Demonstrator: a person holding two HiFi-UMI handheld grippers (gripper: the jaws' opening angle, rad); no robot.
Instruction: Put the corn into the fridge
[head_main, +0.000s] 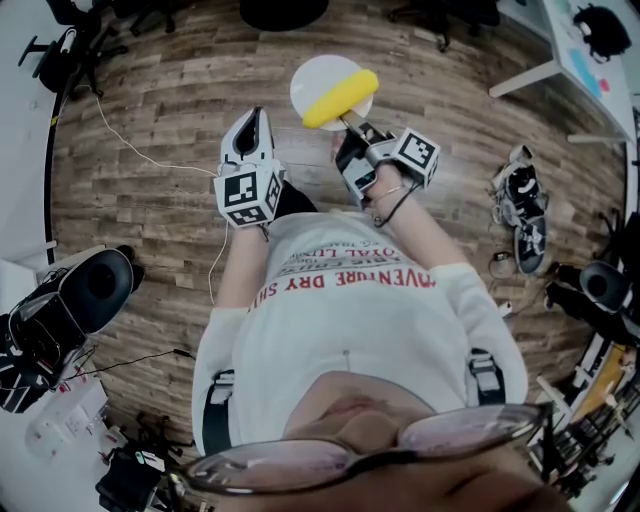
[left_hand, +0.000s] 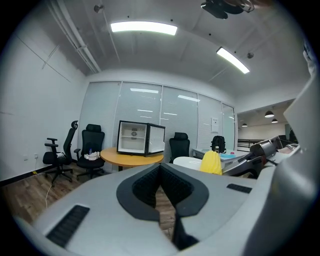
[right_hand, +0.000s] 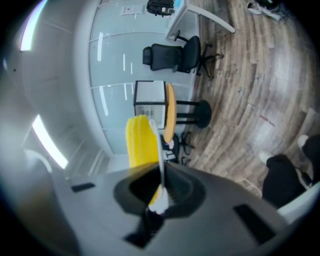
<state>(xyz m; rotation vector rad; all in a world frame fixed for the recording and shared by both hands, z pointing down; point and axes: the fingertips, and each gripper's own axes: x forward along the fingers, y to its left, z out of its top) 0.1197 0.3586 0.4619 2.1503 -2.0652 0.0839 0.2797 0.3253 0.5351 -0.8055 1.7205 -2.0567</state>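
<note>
Corn on a plate, pinched in the right claw

The right claw (head_main: 350, 124) clamped the near rim of the white plate (head_main: 312, 82), with the corn (head_main: 340, 98) lying just beyond its jaws. The left claw (head_main: 254, 118), beside it, was closed and empty. Its own view showed what the head view missed: the fridge (left_hand: 140, 138) on a round table (left_hand: 131, 158) well ahead, across wooden floor (left_hand: 25, 187).

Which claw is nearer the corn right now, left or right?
Right. The right claw is shut on the rim of the white plate carrying the corn, right beside it. The left claw is apart, left of the plate, shut and empty.
</note>
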